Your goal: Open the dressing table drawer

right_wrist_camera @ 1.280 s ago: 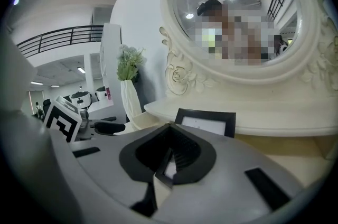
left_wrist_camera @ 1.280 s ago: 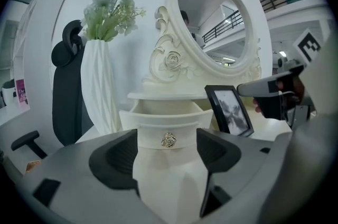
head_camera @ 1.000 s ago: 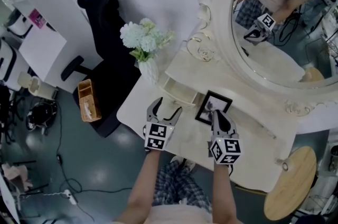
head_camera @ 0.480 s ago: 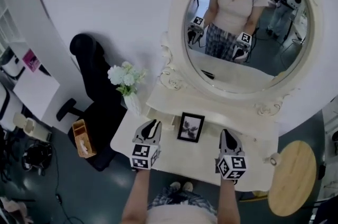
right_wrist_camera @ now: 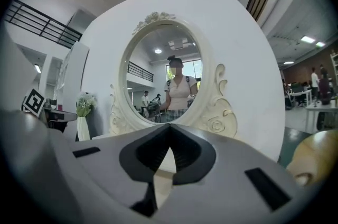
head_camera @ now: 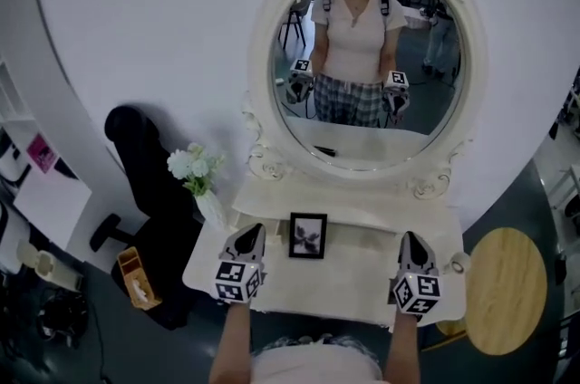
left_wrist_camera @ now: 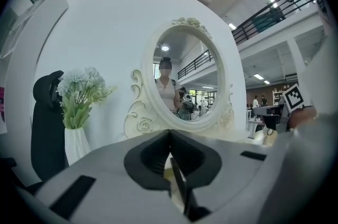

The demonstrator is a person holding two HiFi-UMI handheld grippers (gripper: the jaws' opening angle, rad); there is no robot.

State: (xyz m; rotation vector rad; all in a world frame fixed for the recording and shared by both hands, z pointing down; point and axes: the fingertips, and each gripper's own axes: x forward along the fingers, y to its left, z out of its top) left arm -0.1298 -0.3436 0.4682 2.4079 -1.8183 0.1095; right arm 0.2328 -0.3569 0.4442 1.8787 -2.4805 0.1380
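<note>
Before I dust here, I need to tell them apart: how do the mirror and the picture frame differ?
The mirror is large and oval; the picture frame is small and rectangular. The mirror's surround is cream and carved; the picture frame's is plain black. Both stand upright, facing the same way.

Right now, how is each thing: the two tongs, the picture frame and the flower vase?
Left tongs: shut, holding nothing.
Right tongs: shut, holding nothing.
Picture frame: standing upright.
Flower vase: upright, with flowers in it.
</note>
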